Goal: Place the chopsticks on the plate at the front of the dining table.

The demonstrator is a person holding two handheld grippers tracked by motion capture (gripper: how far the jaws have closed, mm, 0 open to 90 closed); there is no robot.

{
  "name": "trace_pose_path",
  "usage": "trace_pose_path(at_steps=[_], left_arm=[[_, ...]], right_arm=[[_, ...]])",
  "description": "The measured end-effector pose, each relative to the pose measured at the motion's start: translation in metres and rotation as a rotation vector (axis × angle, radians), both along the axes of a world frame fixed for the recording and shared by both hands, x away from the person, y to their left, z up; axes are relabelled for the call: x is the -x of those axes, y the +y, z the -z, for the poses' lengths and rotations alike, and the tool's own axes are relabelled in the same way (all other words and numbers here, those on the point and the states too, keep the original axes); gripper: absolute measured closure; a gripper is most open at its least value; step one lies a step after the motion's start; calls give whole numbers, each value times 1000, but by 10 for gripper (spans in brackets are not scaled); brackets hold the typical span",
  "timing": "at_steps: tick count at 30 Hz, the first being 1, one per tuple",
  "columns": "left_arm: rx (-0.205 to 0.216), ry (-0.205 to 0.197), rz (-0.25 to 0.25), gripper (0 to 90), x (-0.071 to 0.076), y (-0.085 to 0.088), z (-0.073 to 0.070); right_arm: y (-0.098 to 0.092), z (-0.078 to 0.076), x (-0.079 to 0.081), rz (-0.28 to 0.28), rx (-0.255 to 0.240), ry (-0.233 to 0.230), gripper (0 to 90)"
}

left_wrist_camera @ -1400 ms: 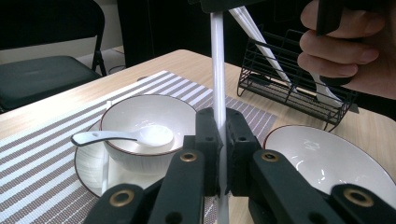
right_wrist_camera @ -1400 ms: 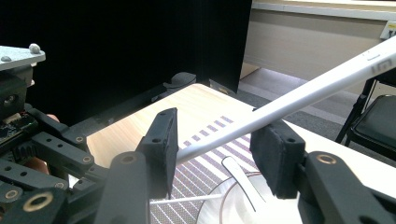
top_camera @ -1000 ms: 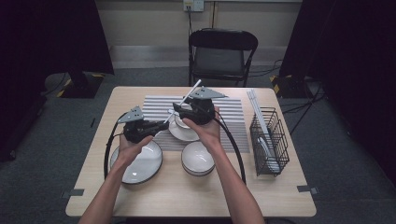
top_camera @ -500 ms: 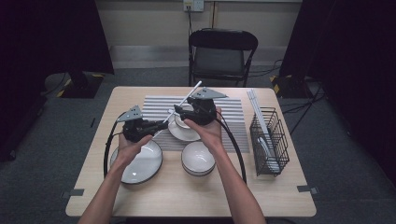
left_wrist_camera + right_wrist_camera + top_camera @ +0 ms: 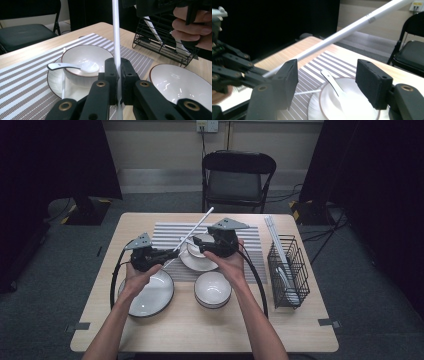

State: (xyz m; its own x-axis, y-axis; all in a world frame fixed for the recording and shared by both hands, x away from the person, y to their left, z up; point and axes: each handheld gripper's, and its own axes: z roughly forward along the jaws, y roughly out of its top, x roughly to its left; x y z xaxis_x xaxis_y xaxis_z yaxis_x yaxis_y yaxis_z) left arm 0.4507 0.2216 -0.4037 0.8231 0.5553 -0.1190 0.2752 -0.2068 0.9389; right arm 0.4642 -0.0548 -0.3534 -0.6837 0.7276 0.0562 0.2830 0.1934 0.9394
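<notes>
Since the earlier frame the right gripper (image 5: 327, 82) has just been spreading its jaws — nothing between them — above the spoon (image 5: 333, 83) in the bowl (image 5: 86, 60); the left gripper (image 5: 119, 75) clamps a white chopstick (image 5: 116, 37).

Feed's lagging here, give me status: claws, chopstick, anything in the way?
Left claw shut on white chopstick. Right claw open, jaws just widened, over the spoon in the small bowl. Second chopstick lies beside that bowl.

R hand-held gripper (image 5: 325, 82): jaws have just been opening, now wide apart over the white ceramic spoon (image 5: 333, 84) in the small white bowl (image 5: 199, 245); nothing between them.
</notes>
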Motion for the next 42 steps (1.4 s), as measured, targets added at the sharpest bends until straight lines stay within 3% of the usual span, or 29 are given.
trace_pose_path(at_steps=[17, 23, 34, 36, 42], left_arm=[[-4, 6, -29, 864, -6, 15, 0], [-7, 17, -50, 864, -8, 22, -4], [-21, 12, -74, 864, -13, 28, -5], [-2, 24, -78, 864, -15, 30, -3], [-27, 28, -79, 864, -19, 29, -1]], right_arm=[[-36, 23, 4, 55, 7, 65, 301], [-42, 30, 7, 60, 21, 94, 286], [-49, 39, 11, 81, 34, 109, 290], [-50, 41, 11, 79, 41, 125, 288], [-53, 47, 12, 86, 39, 138, 293]])
